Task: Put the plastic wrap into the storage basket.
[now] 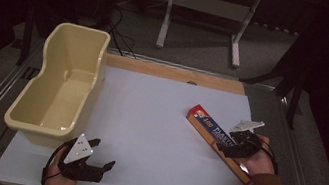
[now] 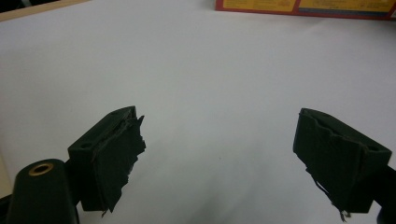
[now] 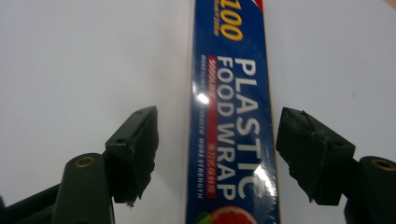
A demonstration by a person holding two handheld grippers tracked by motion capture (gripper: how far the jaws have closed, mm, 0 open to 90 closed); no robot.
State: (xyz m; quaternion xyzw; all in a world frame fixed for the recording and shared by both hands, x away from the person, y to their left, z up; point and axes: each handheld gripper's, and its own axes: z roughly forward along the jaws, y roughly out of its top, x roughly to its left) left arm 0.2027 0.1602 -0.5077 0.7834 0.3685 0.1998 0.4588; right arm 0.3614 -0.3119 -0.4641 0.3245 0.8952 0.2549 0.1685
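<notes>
Two jaws of right gripper (image 3: 215,156) spread wide, astride long blue plastic food wrap box (image 3: 232,112) lying flat between them, untouched. Left gripper (image 2: 218,158) likewise agape over bare white table sheet (image 2: 196,70). Cream plastic tub (image 1: 59,87) just beyond left gripper.
</notes>
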